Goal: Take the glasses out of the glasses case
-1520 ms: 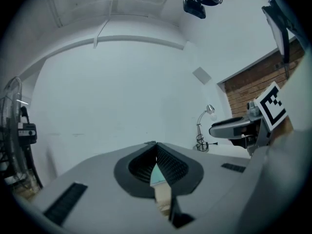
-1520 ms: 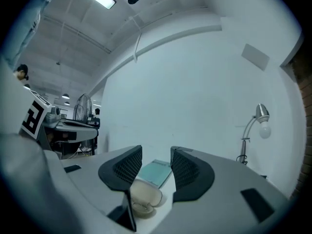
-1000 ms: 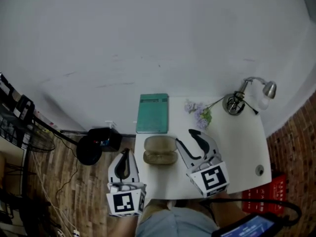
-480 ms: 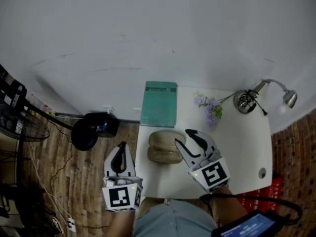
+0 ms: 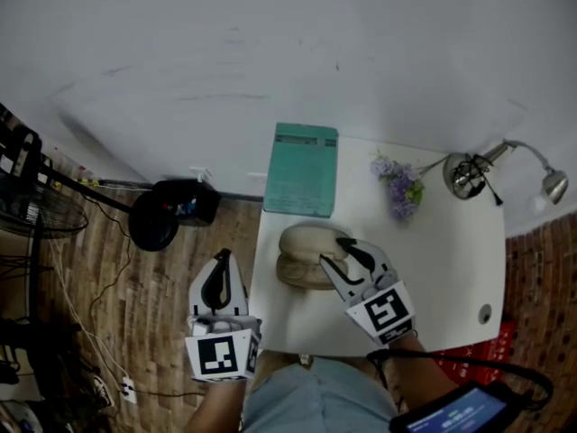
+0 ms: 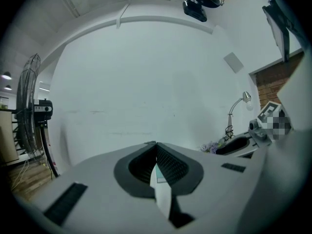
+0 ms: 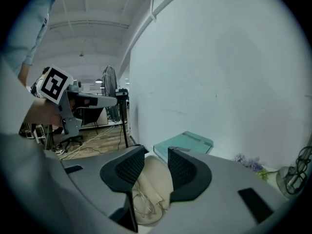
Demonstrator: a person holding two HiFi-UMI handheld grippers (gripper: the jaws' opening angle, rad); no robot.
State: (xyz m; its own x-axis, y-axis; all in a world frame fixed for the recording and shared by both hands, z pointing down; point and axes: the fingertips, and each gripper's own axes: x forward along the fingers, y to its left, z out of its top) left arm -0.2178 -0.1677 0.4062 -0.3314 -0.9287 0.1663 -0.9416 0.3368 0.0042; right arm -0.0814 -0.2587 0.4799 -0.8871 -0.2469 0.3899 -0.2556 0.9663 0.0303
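A beige glasses case (image 5: 305, 253) lies open on the white table (image 5: 433, 269), and thin wire-framed glasses (image 7: 139, 201) rest in its lower half (image 7: 153, 189). My right gripper (image 5: 347, 253) hovers at the case's right side. Its jaws (image 7: 156, 152) are closing, with the case showing in the gap between them and the pads touching nothing. Off the table's left edge, my left gripper (image 5: 222, 262) hangs over the wooden floor, its fingertips meeting (image 6: 155, 144) and holding nothing.
A teal book (image 5: 303, 170) lies just behind the case. Purple flowers (image 5: 401, 183) and a desk lamp (image 5: 473, 174) stand at the table's back right. A black fan base (image 5: 167, 224) and cables sit on the floor to the left.
Both grippers have sunk lower. The right one has come in over the case's right side with its jaws narrower. The left one stays off the table's edge.
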